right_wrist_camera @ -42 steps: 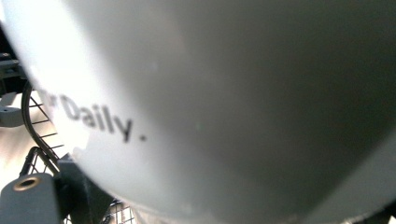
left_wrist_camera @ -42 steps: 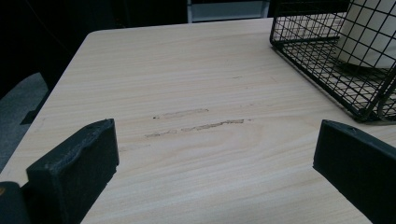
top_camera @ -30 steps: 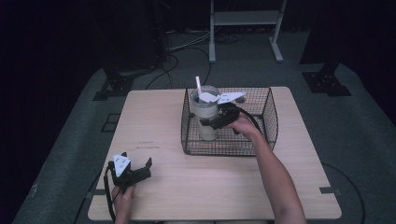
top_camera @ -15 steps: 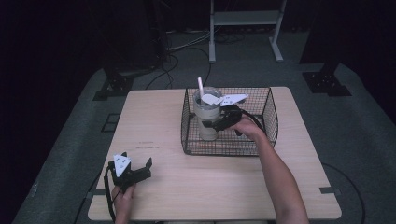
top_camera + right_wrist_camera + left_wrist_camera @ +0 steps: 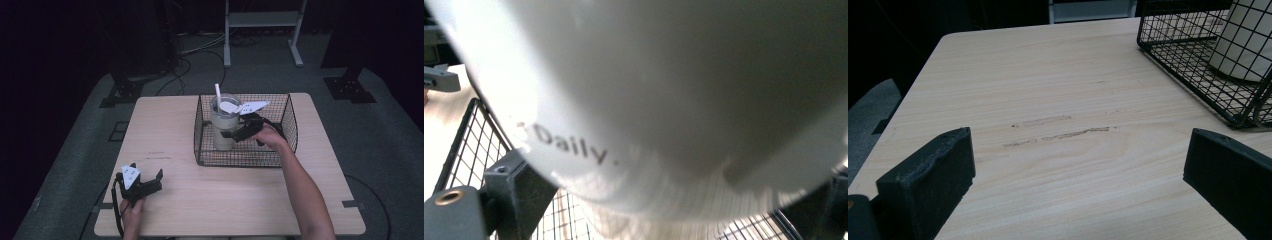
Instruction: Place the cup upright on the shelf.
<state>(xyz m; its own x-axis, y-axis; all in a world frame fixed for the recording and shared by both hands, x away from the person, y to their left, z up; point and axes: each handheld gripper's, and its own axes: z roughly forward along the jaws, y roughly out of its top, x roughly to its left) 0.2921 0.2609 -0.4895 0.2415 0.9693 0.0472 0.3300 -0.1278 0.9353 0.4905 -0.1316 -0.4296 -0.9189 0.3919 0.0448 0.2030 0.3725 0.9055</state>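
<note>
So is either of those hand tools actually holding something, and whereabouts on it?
The right tool grips the white cup around its body, inside the wire basket. The left tool is open, holding nothing.

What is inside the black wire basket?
A white tumbler with a straw stands inside the wire basket, gripped by the right gripper. Its contents are hidden.

left claw (image 5: 1078, 185): jaws standing wide apart, gripping nothing | table (image 5: 1048, 80): pale wood showing two scuff marks ahead of the jaws | wire basket (image 5: 1193, 55): sitting upper right, holding a pale cup (image 5: 1248, 40)
</note>
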